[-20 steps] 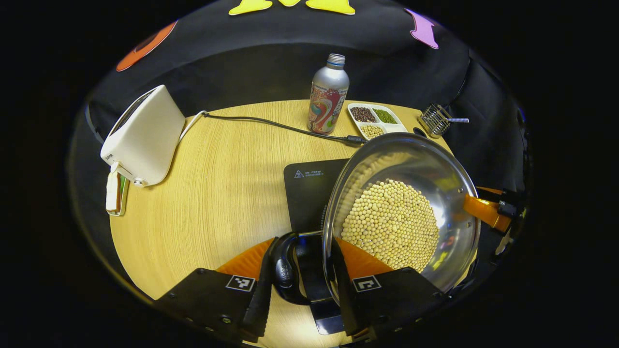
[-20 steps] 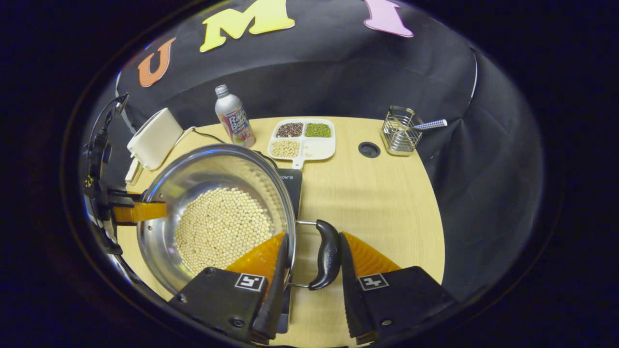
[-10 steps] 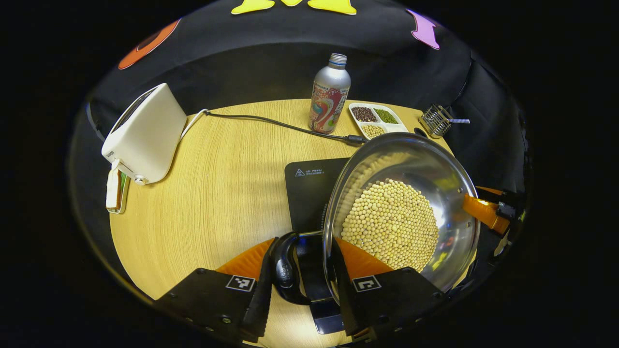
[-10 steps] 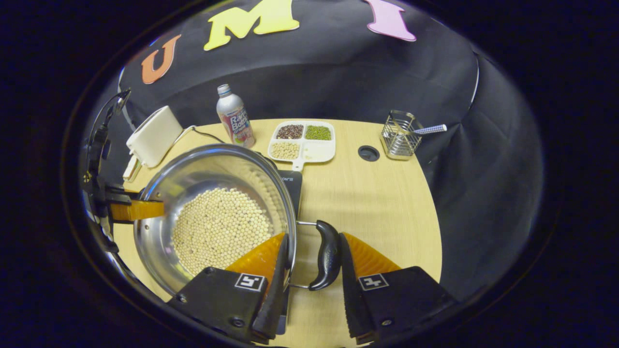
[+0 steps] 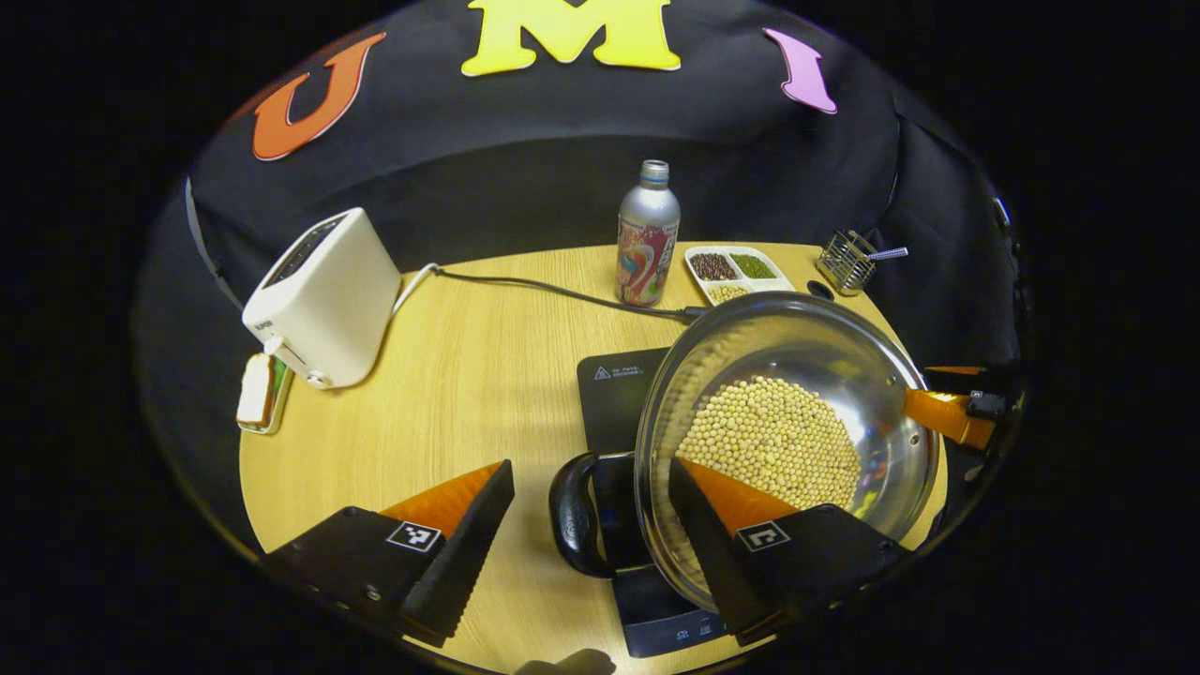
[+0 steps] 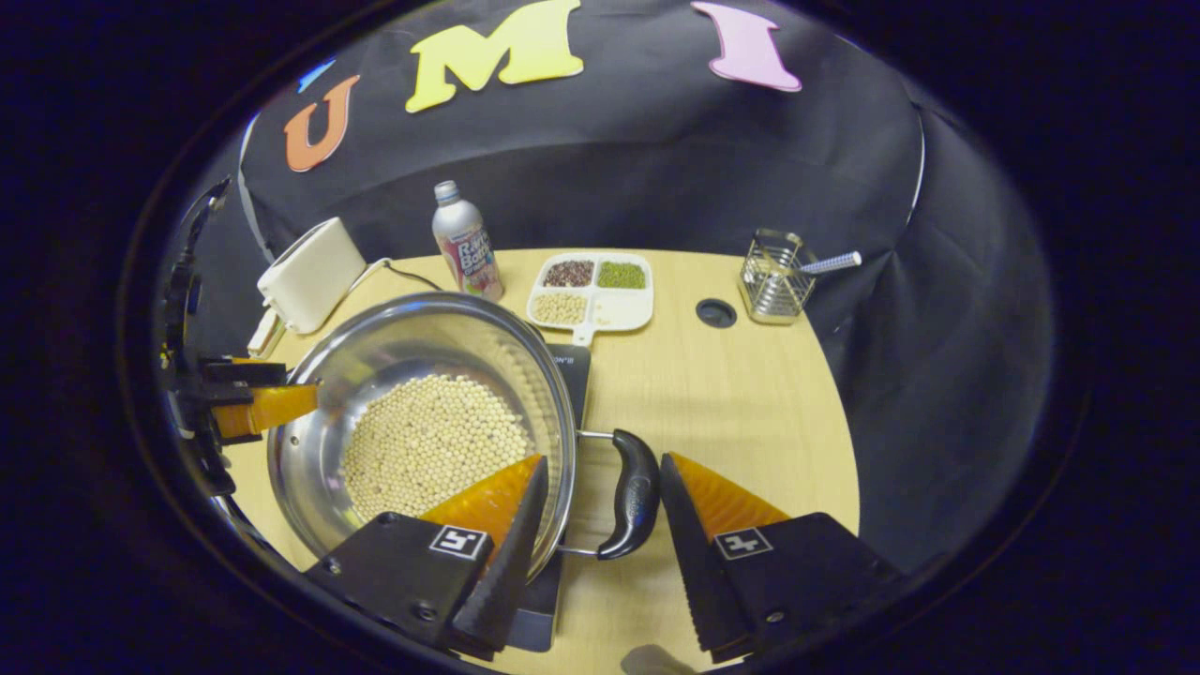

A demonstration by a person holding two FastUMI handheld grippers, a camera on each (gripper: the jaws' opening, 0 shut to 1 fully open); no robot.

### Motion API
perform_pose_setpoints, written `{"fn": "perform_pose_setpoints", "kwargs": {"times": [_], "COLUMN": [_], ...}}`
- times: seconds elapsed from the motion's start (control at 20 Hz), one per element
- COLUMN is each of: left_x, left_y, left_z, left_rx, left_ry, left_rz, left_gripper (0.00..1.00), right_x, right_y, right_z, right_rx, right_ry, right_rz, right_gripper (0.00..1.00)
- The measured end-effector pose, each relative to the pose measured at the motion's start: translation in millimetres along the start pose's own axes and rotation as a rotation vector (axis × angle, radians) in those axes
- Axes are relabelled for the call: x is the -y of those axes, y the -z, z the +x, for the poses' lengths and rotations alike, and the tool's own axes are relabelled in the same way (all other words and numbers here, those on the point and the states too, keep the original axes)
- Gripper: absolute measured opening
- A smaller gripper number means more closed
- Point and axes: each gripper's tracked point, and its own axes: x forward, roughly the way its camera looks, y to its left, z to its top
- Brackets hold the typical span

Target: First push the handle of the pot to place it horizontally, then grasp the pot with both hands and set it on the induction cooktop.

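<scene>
Both grippers have their jaws spread and pinch nothing: the left gripper [image 5: 581, 511] straddles the pot's [image 5: 792, 441] left handle [image 5: 572, 516], which lies between its jaws touching neither, one jaw reaching over the rim above the soybeans [image 5: 769, 441], while the right gripper [image 6: 600, 506] likewise straddles the right handle [image 6: 633, 492], whose long axis runs along the jaws. Judging by this, the pot sits on the induction cooktop [image 5: 619, 394] on the counter [image 5: 469, 375], so release looks done; the cooktop's middle and the pot's base are hidden.
</scene>
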Motion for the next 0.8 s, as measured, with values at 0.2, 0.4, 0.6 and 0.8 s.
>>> {"fn": "perform_pose_setpoints", "kwargs": {"times": [0.2, 0.4, 0.6, 0.8], "left_x": [-3.2, 2.7, 8.8, 19.5], "left_y": [-7.1, -8.0, -5.6, 1.4], "left_z": [-23.0, -45.5, -69.4, -98.4], "left_rx": [0.087, 0.152, 0.201, 0.247], "left_ry": [-0.056, -0.093, -0.136, -0.191], "left_rz": [-0.027, -0.07, -0.092, -0.055], "left_gripper": [0.98, 0.98, 0.98, 0.98], "right_x": [-12.4, -15.8, -18.7, -34.5], "right_y": [-3.6, -1.0, 0.2, -2.6], "right_z": [-15.0, -28.7, -42.1, -58.7], "right_rx": [0.064, 0.102, 0.134, 0.214], "right_ry": [-0.028, -0.036, -0.077, -0.173], "right_rz": [-0.027, -0.055, -0.051, -0.024], "right_gripper": [0.77, 0.78, 0.77, 0.78]}}
